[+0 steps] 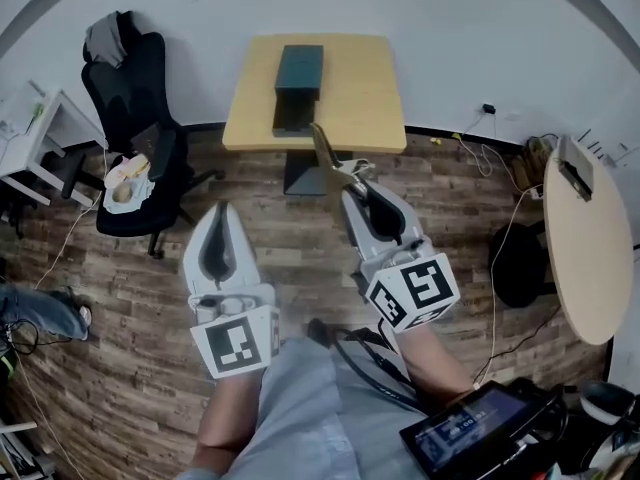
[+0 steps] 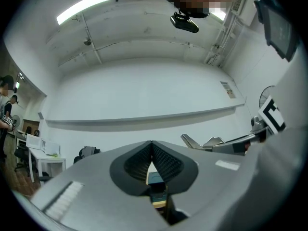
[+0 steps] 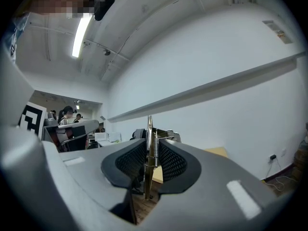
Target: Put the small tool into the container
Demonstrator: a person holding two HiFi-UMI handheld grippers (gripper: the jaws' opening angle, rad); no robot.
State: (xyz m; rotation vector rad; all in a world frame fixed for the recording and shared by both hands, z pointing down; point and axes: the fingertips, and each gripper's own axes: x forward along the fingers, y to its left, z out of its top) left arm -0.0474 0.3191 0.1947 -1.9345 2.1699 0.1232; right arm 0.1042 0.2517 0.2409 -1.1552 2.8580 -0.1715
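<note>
Head view: the small tool (image 1: 332, 158) juts forward from the right gripper (image 1: 352, 190), in the air above the wood floor (image 1: 290, 243), short of the table (image 1: 365, 103) where the dark container (image 1: 298, 86) stands.
Right gripper view: the ribbed pads (image 3: 174, 163) are clamped on the tool's thin metal body. It sits edge-on between them, coil spring (image 3: 155, 148) at the pad tips.
Left gripper (image 1: 221, 210): jaws closed together, nothing held.
Handling: probably light, rigid, smooth metal that could pivot or slip. Gripping the flat sides near the spring suits it.
</note>
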